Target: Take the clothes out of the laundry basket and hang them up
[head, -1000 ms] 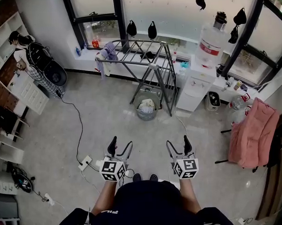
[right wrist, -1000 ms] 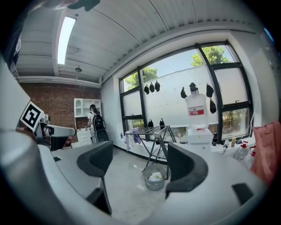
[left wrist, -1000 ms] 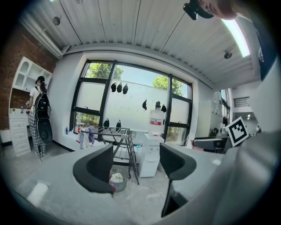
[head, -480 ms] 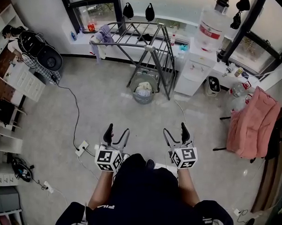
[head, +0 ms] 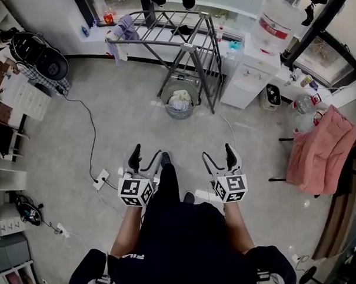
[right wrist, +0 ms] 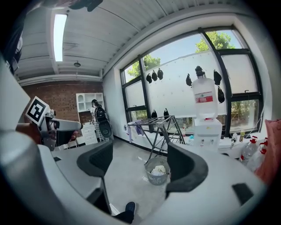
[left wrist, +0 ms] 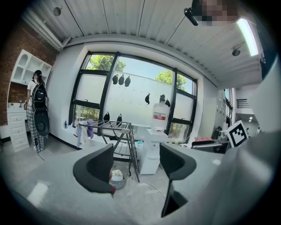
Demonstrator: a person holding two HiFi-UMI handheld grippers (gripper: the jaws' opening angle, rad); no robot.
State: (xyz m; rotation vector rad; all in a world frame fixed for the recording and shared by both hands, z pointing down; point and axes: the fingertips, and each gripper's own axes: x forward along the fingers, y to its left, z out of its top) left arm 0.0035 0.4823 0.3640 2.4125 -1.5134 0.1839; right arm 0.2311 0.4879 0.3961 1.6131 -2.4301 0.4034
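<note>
A grey mesh laundry basket (head: 180,104) with pale clothes in it stands on the floor under the near end of a grey drying rack (head: 161,28). A purple garment (head: 124,26) hangs on the rack's left end. The basket also shows between the jaws in the left gripper view (left wrist: 117,177) and the right gripper view (right wrist: 157,170). My left gripper (head: 144,159) and right gripper (head: 219,157) are both open and empty, held side by side well short of the basket.
A white water dispenser (head: 253,76) stands right of the rack. A pink cloth (head: 318,153) drapes over a chair at right. A cable and power strip (head: 101,179) lie on the floor at left. A person (head: 11,43) stands by white shelves far left.
The view has advanced toward the rack and basket, which now sit lower and nearer. One leg has stepped forward between the grippers. Both grippers stay open.
</note>
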